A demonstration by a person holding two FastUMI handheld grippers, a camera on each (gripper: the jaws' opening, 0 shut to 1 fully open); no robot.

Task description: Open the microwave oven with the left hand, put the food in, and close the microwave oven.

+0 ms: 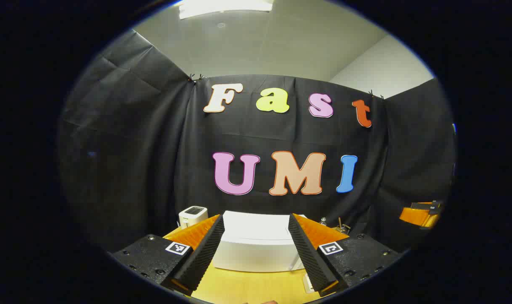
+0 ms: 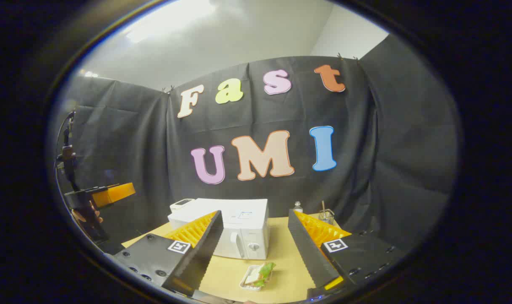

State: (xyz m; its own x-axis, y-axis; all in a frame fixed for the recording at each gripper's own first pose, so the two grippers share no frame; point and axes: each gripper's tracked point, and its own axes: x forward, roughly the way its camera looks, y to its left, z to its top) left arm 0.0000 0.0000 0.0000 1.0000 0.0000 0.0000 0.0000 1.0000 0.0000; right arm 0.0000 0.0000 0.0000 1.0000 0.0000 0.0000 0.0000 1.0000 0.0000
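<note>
Two grippers up and spread wide, neither grasping anything; the task looks to be at its very start, with the door step not yet begun.

Left to right in the right gripper view: the left gripper (image 2: 112, 192) hangs at the far left edge, held by a hand (image 2: 87, 213), well apart from the microwave oven (image 2: 234, 228). The oven sits on the wooden table (image 2: 281, 249), door closed, with the handle (image 2: 237, 245) and a knob (image 2: 252, 246) on the front's right side. A small white device (image 2: 181, 204) stands just behind the oven's left corner. In front of the oven lies a shallow white tray (image 2: 256, 276) holding the food, which looks like a sandwich with green leaves. It sits between the right gripper (image 2: 251, 240) fingers, untouched. Farther right, near the wall, stand a small bottle (image 2: 297, 206) and a glass (image 2: 326, 216) with a stick in it.

In the left gripper view, its own gripper (image 1: 256, 242) frames the oven top (image 1: 256, 230), fingers released.

Next move, my read: bring the left gripper down and across to the handle, close on it, and swing the door out. The tray sits close in front, so the door swing could clip it. The right gripper then needs a low approach to the tray rim.
</note>
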